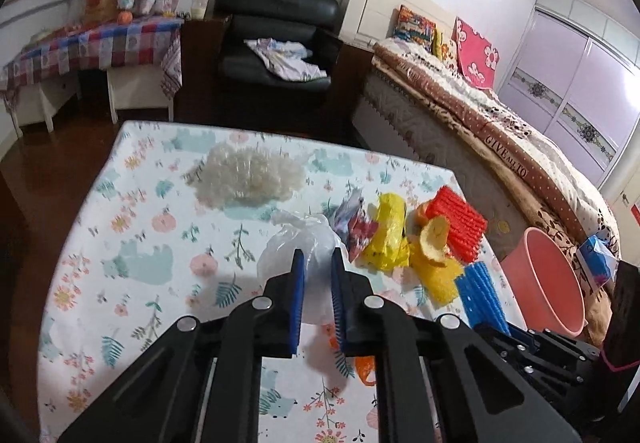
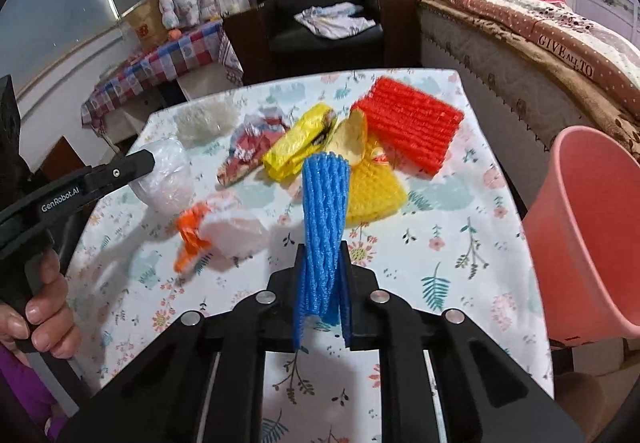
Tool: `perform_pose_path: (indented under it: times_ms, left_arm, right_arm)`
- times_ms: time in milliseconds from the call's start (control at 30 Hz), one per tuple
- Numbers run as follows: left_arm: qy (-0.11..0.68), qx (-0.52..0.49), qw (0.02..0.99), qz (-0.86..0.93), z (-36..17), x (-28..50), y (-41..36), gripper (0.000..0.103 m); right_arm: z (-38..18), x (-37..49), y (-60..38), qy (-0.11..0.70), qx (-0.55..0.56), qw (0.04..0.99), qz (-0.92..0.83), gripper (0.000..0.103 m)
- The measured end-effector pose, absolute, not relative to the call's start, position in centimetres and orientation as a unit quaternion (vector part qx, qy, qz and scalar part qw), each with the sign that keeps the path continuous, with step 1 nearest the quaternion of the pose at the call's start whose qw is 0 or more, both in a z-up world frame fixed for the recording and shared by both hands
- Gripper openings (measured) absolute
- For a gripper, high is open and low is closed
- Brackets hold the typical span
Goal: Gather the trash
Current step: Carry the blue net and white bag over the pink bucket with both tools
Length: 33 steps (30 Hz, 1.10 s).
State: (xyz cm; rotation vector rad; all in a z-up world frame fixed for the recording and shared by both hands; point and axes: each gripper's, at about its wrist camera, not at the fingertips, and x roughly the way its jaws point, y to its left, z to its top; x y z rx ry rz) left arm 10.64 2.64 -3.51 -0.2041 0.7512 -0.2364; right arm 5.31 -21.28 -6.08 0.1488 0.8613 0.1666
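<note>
My left gripper [image 1: 319, 263] is shut on a crumpled clear plastic bag [image 1: 280, 251] over the floral tablecloth [image 1: 132, 243]. In the right wrist view that bag [image 2: 168, 179] sits at the left gripper's tip, and a hand holds the gripper's handle. My right gripper [image 2: 322, 259] is shut on a blue foam net [image 2: 324, 195], which stands upright between the fingers. On the table lie a red foam net [image 2: 412, 123], a yellow foam net [image 2: 376, 191], orange peel [image 2: 356, 139], a yellow bag [image 2: 300, 147], a red-white wrapper [image 2: 248, 151], an orange scrap [image 2: 192, 231] and bubble wrap [image 2: 204, 119].
A pink bin [image 2: 588, 227] stands off the table's right edge, beside the bed [image 1: 500, 131]. A black armchair [image 1: 276, 39] and a desk with a checked cloth [image 1: 92, 47] are beyond the table's far edge. Dark floor surrounds the table.
</note>
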Motion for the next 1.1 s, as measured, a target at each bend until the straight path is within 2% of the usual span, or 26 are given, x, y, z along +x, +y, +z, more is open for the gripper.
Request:
perform_pose_path:
  times_ms: [433,1100]
  left_arm:
    - [0.334,-0.091,0.927,-0.143,0.0,9.1,0.8,0.01]
    - [0.323,-0.051,0.918,-0.224,2.0,8.7,-9.1,0.01]
  right_arm:
    - [-3.4,3.4,-24.7,0.371,0.099,0.921,0.064,0.014]
    - [-2.7,0.5,-33.8,0.333,0.145,0.931,-0.04,0.014]
